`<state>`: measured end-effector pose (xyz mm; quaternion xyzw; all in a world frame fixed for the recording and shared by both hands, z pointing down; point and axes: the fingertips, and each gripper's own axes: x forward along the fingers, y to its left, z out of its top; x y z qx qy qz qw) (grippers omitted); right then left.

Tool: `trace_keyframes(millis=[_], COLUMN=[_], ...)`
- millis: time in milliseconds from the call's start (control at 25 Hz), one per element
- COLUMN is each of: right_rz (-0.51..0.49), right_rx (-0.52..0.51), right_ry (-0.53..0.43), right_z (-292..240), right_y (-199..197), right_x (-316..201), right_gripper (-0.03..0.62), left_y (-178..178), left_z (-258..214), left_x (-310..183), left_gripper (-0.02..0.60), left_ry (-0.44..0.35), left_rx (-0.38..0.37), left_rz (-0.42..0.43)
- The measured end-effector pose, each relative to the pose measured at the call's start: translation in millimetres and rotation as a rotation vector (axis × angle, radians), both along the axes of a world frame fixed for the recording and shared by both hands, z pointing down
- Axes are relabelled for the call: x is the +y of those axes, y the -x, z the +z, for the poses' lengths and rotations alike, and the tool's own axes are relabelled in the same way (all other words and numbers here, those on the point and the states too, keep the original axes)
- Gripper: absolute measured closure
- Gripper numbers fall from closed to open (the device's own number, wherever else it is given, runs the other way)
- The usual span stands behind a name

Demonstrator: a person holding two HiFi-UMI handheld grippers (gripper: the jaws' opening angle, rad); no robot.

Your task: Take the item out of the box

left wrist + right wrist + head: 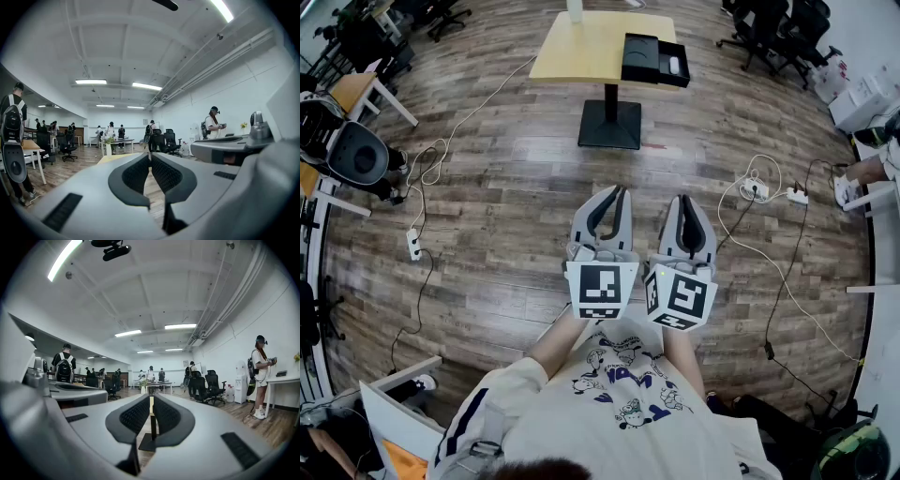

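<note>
Close in front of the person's chest, over the wood floor (pixel 506 187), both grippers are held level and side by side. The left gripper (pixel 617 193) has its jaws pressed together with nothing between them, and the right gripper (pixel 687 200) is just the same, closed and empty. Further out, white cables (pixel 769 192) trail across the floor. Well beyond them stands a small yellow counter (pixel 577 47) on a black pedestal. On its right end lies an open black box (pixel 642 56), with a small white item (pixel 674 65) in its right-hand part.
</note>
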<state>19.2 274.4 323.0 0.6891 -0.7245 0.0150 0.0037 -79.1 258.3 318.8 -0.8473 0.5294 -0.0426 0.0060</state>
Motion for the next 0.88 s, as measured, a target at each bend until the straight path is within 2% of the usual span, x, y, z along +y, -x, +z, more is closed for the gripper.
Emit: trace_keyframes(millis=[880], right_rz=[-0.009], right_rx=[-0.027], right_ry=[0.000], right_z=[3.8], right_y=[-6.6], right_x=[-4.7], right_gripper=[0.548], left_y=[-7.7], left_z=[5.1], left_x=[-4.2], left_gripper=[0.552], left_ry=[0.016], left_rx=[0.003], left_rz=[-0.006])
